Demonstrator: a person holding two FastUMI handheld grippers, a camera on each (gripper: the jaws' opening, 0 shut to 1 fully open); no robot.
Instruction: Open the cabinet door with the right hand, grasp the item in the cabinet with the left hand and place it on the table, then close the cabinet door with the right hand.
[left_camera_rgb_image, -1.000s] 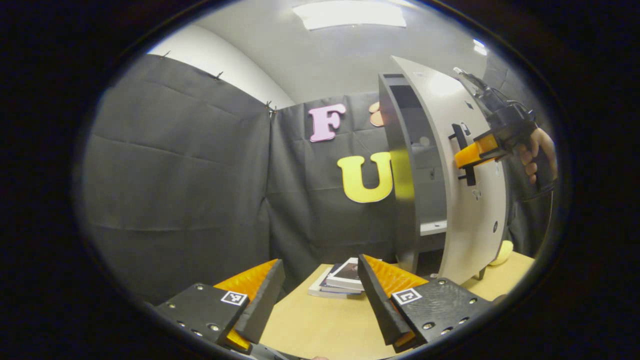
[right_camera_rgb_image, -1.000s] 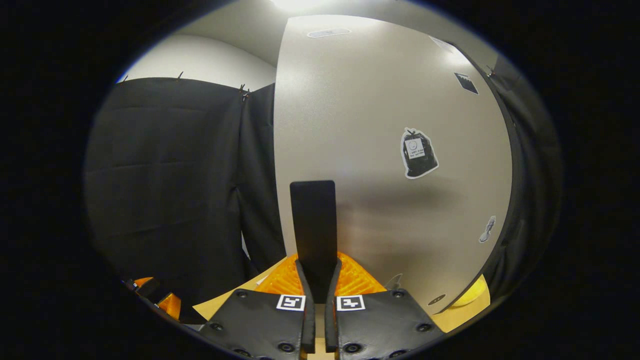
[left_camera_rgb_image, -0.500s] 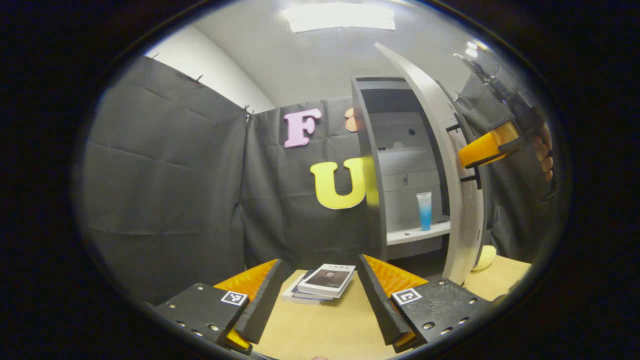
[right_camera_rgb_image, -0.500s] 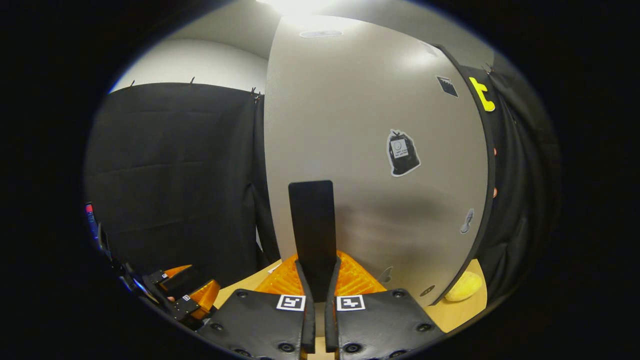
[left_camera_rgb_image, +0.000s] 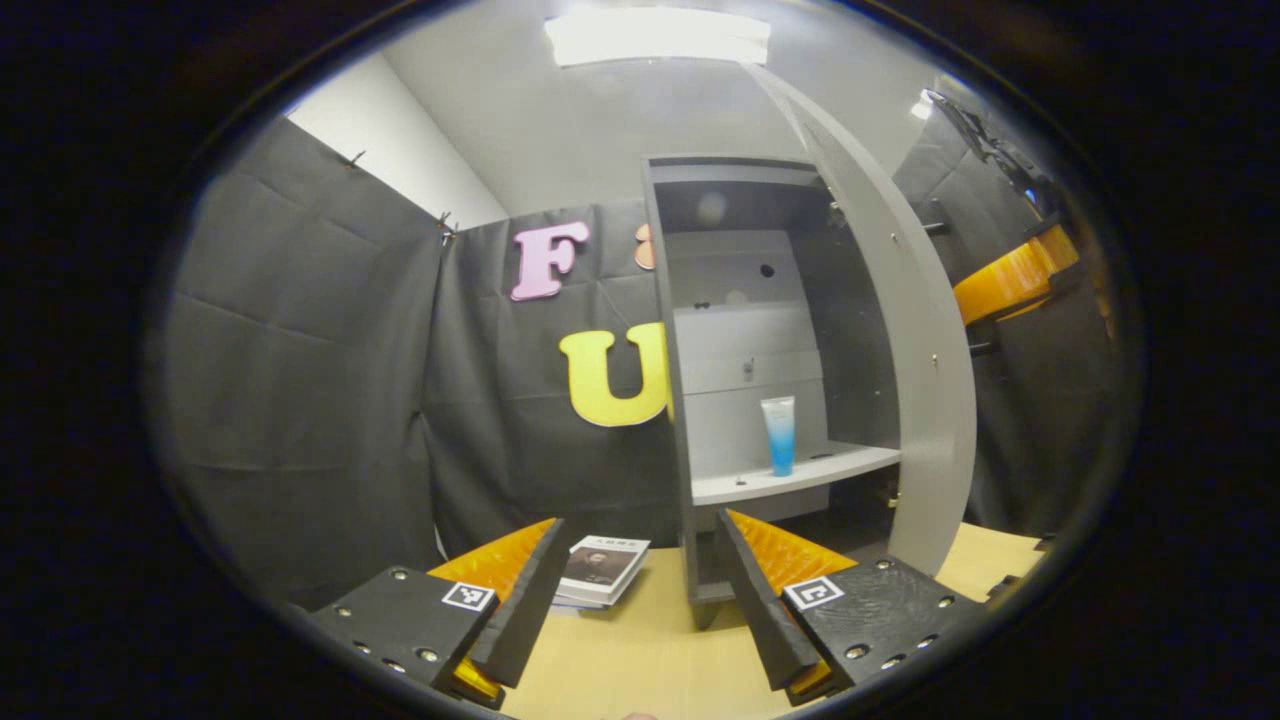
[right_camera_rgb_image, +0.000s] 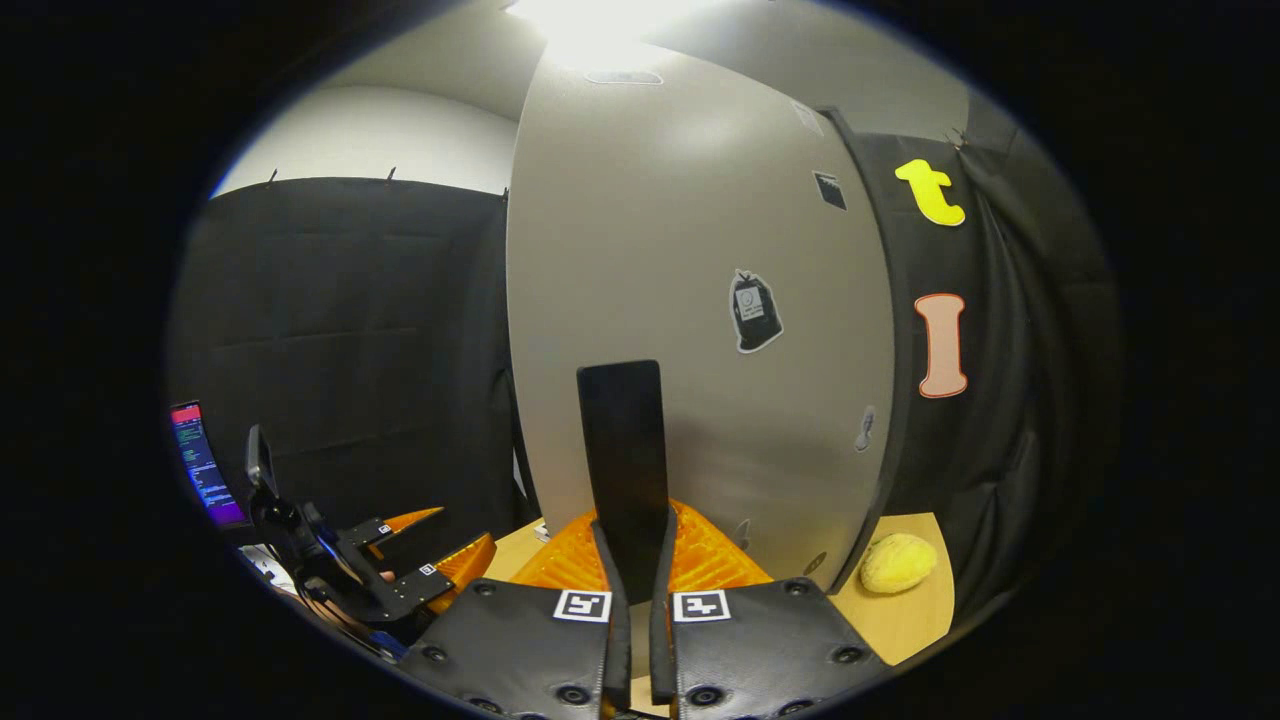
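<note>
— Inside the grey cabinet (left_camera_rgb_image: 745, 300) we see a white-and-blue squeeze tube (left_camera_rgb_image: 779, 435) standing upright on the pale shelf (left_camera_rgb_image: 800, 475), with the grey cabinet door (left_camera_rgb_image: 905, 330) swung wide.

— Agreed. Our right gripper (right_camera_rgb_image: 629, 560) has its jaws pinching the black door handle (right_camera_rgb_image: 622, 450). Our left gripper (left_camera_rgb_image: 640, 590) has its jaws spread above the tan wooden counter (left_camera_rgb_image: 640, 660), near a stack of books (left_camera_rgb_image: 600, 570).

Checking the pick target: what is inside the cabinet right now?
A blue-and-white tube stands upright on the cabinet's lower shelf. The compartment above looks bare. The open door covers the interior's right side, and the space below the shelf is dark.
</note>
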